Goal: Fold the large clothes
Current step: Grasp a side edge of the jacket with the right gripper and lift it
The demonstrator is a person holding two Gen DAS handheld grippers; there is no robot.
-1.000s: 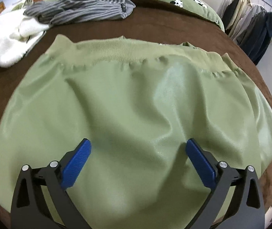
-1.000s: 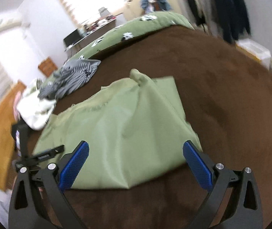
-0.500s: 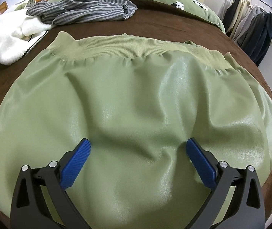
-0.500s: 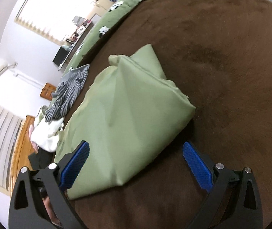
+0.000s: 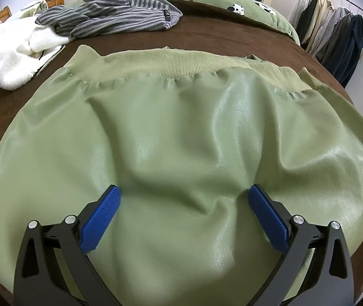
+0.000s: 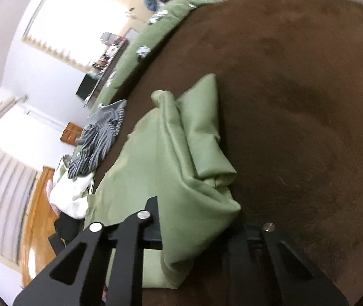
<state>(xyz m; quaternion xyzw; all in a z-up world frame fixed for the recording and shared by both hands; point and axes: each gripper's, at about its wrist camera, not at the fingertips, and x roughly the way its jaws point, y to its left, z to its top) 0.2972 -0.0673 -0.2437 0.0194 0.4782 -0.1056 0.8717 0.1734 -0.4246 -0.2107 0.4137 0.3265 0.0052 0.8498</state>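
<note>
A large pale-green jacket (image 5: pixel 176 117) lies spread on the brown bedcover (image 5: pixel 219 38), its ribbed hem on the far side. My left gripper (image 5: pixel 182 199) is open just over the jacket's near part, with the smooth fabric bulging between its blue pads (image 5: pixel 100 219) and not pinched. In the right wrist view the same jacket (image 6: pixel 166 158) is seen from its side, folded and bunched at the near corner. My right gripper (image 6: pixel 199 219) has its jaws closing on that corner, and the fabric between the fingers covers the pads.
A grey striped garment (image 5: pixel 120 17) and a white fluffy one (image 5: pixel 15 51) lie at the bed's far left. A green duvet with cow print (image 5: pixel 232 2) lies along the far edge. A clothes rack (image 5: pixel 334 33) stands at the right. Bare brown cover (image 6: pixel 296 102) spreads right of the jacket.
My right gripper has rolled, come down to the jacket's near corner and gone from wide open to shut on it. The left gripper has stayed open over the jacket.
</note>
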